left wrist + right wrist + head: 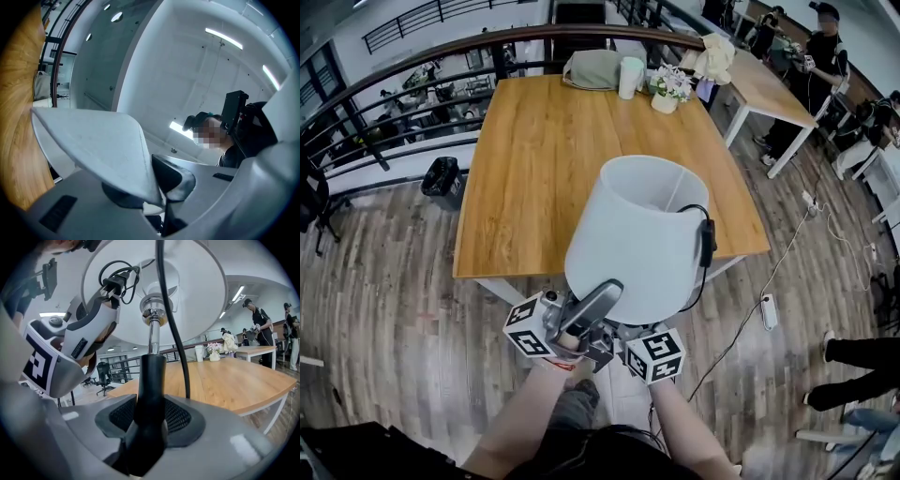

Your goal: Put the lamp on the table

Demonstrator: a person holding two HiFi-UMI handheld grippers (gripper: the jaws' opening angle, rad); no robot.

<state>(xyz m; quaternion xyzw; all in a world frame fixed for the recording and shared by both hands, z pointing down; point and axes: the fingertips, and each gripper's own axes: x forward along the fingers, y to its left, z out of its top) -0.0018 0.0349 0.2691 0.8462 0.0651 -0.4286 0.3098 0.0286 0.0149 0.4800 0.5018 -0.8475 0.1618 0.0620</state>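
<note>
Now, the lamp (637, 234) is up in the air and not on the table (534, 169) yet. Both tools are on it. The left gripper (159, 187) is pinched onto the lower rim of the white shade (187, 296), with the thin edge sandwiched between its jaws. The right gripper (151, 416) is clamped around the black stem (150, 376), jaws pressed against it from either side. That's a firm-looking two-point hold.

From the head view, the lamp hangs at the table's 6 o'clock edge, toward the 5 o'clock corner. The shade overlaps the wooden top, while the two grippers sit back over the floor (384, 281). The black cord (706, 239) loops down the shade's 3 o'clock side. The lamp's foot can't be seen from here.

So the pickup looks done, and the lamp is right at the table's doorstep. By my reckoning, what's left is to get it out over the wood, lower it until the foot sits flat, then let go with both grippers. There's plenty of bare wood at the near end. The cup (630, 77) and flower pot (666, 92) are well away at 12 o'clock. Watch that dangling cord as the lamp goes down.
</note>
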